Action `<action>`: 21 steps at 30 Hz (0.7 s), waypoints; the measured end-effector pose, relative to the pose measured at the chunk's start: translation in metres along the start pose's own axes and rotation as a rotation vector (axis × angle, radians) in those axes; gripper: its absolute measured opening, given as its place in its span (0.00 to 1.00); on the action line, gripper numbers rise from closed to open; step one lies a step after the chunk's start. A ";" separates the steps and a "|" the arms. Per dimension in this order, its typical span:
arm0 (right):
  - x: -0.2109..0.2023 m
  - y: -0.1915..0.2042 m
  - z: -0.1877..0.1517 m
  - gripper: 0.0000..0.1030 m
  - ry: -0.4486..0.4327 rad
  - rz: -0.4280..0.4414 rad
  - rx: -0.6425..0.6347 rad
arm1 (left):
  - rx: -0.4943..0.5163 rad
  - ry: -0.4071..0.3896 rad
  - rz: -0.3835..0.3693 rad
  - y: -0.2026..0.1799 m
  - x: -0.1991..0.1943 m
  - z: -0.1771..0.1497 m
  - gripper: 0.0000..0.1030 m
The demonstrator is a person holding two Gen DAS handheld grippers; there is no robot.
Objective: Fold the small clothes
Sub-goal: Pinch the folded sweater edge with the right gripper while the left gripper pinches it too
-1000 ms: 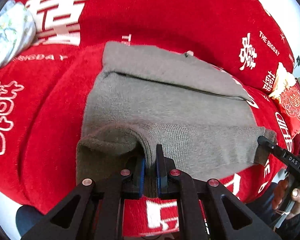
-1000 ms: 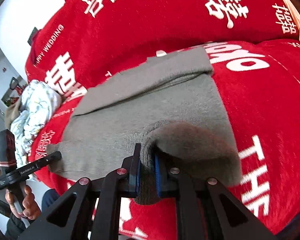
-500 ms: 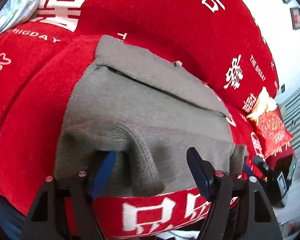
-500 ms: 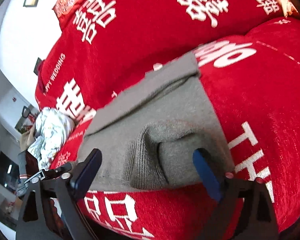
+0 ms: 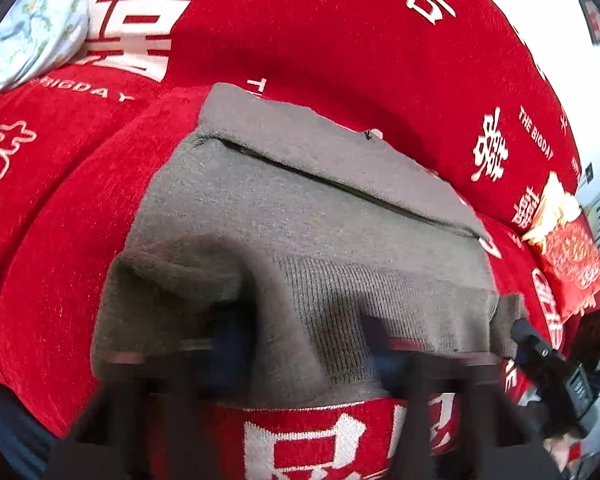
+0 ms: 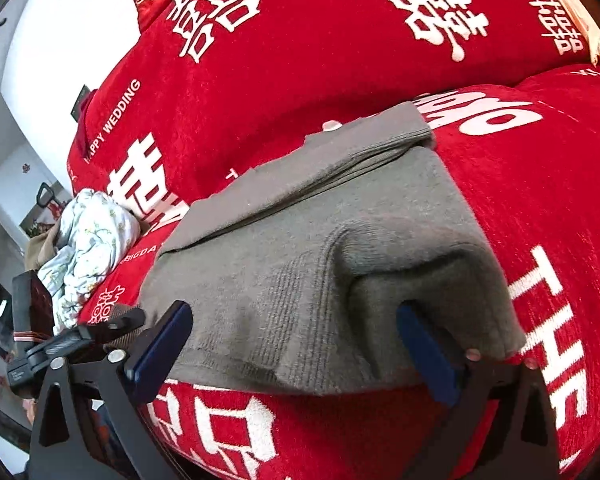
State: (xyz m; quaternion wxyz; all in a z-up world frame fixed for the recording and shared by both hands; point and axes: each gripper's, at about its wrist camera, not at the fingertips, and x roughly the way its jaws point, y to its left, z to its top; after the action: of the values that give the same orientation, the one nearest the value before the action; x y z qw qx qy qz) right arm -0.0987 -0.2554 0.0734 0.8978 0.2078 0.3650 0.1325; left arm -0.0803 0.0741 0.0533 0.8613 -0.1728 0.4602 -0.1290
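Note:
A grey knitted garment [image 5: 300, 216] lies folded on the red sofa seat, its near ribbed edge bunched into a raised ridge; it also shows in the right wrist view [image 6: 320, 248]. My left gripper [image 5: 304, 344] is blurred by motion, its blue pads spread apart either side of the ridge at the garment's near edge, holding nothing. My right gripper [image 6: 296, 344] is open wide, its blue pads [image 6: 424, 352] straddling the ridge near the garment's right corner, holding nothing.
The red sofa cover [image 6: 540, 184] with white lettering runs under and behind the garment. A pale floral cloth bundle [image 6: 88, 240] lies at the left; it also shows at top left in the left wrist view [image 5: 32, 28]. A red cushion [image 5: 572, 256] sits at right.
Both grippers were shut on the garment's near edge one second ago; both have opened and let it go. The edge now rests on the seat in a bunched ridge.

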 end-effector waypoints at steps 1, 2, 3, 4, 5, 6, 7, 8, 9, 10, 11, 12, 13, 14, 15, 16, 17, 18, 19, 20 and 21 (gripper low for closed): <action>0.001 0.002 0.000 0.81 0.013 0.007 -0.013 | 0.006 0.018 -0.012 0.000 0.002 -0.001 0.12; 0.002 0.004 0.000 0.70 0.030 0.016 -0.029 | 0.005 0.018 -0.015 -0.001 0.001 -0.001 0.12; 0.003 0.007 -0.001 0.70 0.047 0.019 -0.047 | 0.008 0.010 -0.011 -0.002 0.000 -0.002 0.12; 0.003 0.007 -0.002 0.70 0.048 0.011 -0.057 | 0.015 0.006 -0.006 -0.002 0.000 -0.003 0.12; 0.004 0.006 -0.004 0.70 0.044 0.002 -0.057 | 0.019 0.005 0.000 -0.003 0.000 -0.004 0.12; 0.004 0.003 -0.005 0.70 0.034 -0.005 -0.045 | 0.020 0.005 0.003 -0.002 0.000 -0.005 0.12; 0.004 0.000 -0.005 0.70 0.028 -0.002 -0.032 | 0.019 0.005 0.003 -0.001 0.001 -0.005 0.12; 0.004 -0.003 -0.005 0.70 0.021 0.010 -0.010 | 0.014 0.004 0.000 0.001 0.001 -0.006 0.12; 0.003 -0.005 -0.005 0.70 0.017 0.019 0.000 | 0.010 0.003 -0.004 0.002 0.001 -0.006 0.12; 0.004 -0.006 -0.005 0.70 0.020 0.020 -0.001 | 0.007 0.004 -0.007 0.003 0.001 -0.006 0.12; 0.004 -0.005 -0.005 0.70 0.020 0.015 -0.007 | 0.006 0.004 -0.010 0.004 0.001 -0.006 0.12; 0.005 -0.005 -0.005 0.70 0.024 0.008 -0.015 | 0.005 0.003 -0.011 0.004 0.001 -0.006 0.12; 0.005 -0.005 -0.004 0.68 0.030 0.003 -0.017 | 0.005 0.002 -0.011 0.004 0.001 -0.007 0.12; 0.005 -0.004 -0.004 0.53 0.038 -0.007 -0.021 | 0.006 0.000 -0.009 0.004 0.002 -0.007 0.12; 0.004 -0.006 -0.003 0.34 0.046 -0.034 -0.015 | 0.003 0.001 -0.006 0.003 0.001 -0.007 0.12; 0.005 -0.009 -0.002 0.10 0.060 -0.045 0.000 | 0.003 -0.001 -0.004 0.003 0.001 -0.007 0.12; 0.005 -0.013 -0.001 0.10 0.067 -0.043 0.022 | 0.001 -0.004 0.001 0.002 -0.001 -0.007 0.12; 0.003 -0.015 -0.001 0.10 0.068 -0.026 0.030 | 0.000 -0.006 0.004 0.002 -0.002 -0.007 0.12; 0.003 -0.015 -0.001 0.10 0.071 -0.026 0.024 | 0.002 -0.012 0.007 0.002 -0.003 -0.006 0.12; 0.002 -0.015 0.000 0.10 0.073 -0.029 0.018 | 0.005 -0.018 0.010 0.001 -0.005 -0.005 0.12; 0.001 -0.014 0.000 0.10 0.073 -0.024 0.015 | 0.006 -0.021 0.012 0.001 -0.006 -0.005 0.11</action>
State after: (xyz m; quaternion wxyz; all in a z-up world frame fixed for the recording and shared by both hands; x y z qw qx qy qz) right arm -0.0967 -0.2673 0.0667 0.8839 0.2051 0.4008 0.1267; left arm -0.0873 0.0763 0.0550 0.8673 -0.1686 0.4517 -0.1236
